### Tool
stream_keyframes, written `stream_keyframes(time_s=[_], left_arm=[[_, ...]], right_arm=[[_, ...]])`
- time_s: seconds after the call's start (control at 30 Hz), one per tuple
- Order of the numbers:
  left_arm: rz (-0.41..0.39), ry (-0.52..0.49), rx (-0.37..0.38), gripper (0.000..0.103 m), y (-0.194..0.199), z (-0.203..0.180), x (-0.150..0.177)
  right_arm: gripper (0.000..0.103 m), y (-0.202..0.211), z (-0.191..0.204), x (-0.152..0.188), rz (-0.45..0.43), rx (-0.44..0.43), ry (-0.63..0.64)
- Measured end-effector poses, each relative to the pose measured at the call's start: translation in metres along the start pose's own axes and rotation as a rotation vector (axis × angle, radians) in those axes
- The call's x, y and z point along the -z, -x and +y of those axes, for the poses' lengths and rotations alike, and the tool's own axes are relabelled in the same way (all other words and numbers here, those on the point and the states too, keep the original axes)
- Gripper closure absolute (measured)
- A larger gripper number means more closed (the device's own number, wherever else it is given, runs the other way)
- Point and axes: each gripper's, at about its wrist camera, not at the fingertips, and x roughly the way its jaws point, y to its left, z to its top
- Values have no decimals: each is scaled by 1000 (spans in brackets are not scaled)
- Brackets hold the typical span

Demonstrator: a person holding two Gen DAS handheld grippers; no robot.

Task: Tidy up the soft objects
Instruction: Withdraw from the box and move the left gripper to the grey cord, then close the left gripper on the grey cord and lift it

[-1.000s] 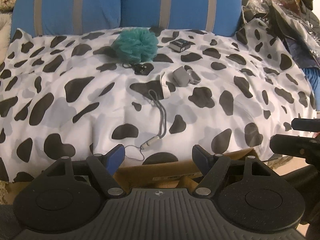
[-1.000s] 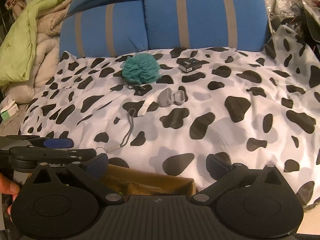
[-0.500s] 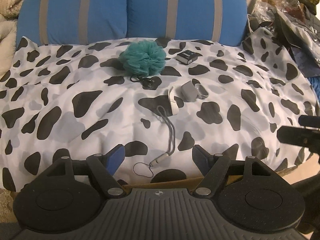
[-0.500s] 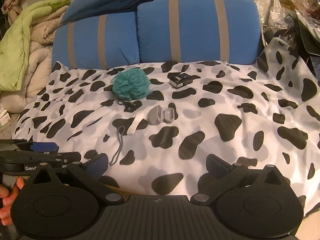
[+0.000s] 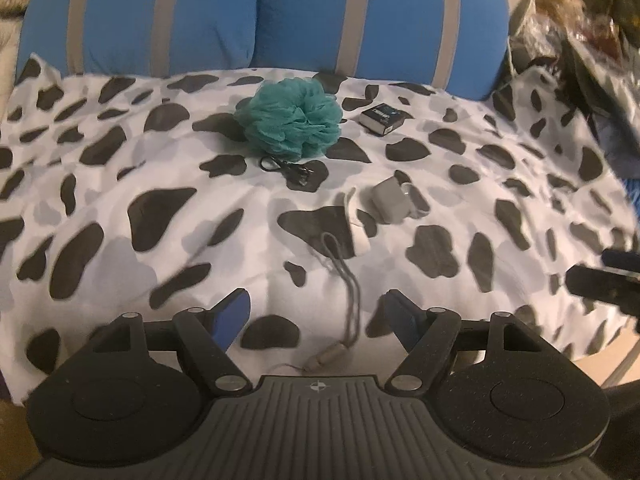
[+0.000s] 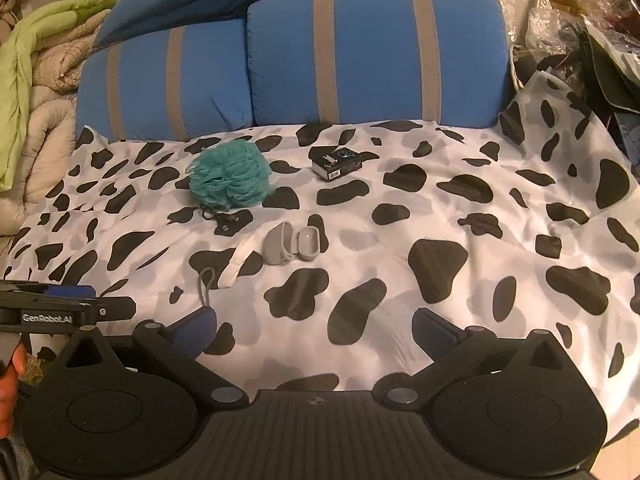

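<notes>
Both claws, left claw and right claw, hang open and empty; we have advanced over the bed, so the teal bath pouf near the blue pillows now lies closer for grasping.

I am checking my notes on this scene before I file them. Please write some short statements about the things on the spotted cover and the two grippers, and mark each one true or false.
1. The teal bath pouf lies near the blue striped pillows. True.
2. The small black box rests on top of the pouf. False: it lies apart, on the cow-print cover to the pouf's right.
3. The left gripper is open and empty. True.
4. The right gripper is clamped on the grey case. False: its jaws are open and hold nothing; the case lies further up the cover.
5. A grey cord strap lies on the cover just ahead of the left gripper. True.
</notes>
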Motion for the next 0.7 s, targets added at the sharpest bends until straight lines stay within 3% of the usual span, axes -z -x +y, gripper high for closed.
stream_keyframes(time_s=[0.17,0.37,0.57,0.7], left_arm=[[43,-47,47,30,-20,-4,-6],[84,-157,43,31,-49,-18,-6],[143,-262,64,35,-77,-34,-2],[170,-331,56,44,-92,-47,3]], right_arm=[[0,-9,1,-2,15,8,8],[0,-14,1,0,30,6,-3],[0,-16,-4,1,34,22,-21],[0,-15,-10,1,28,31,-52]])
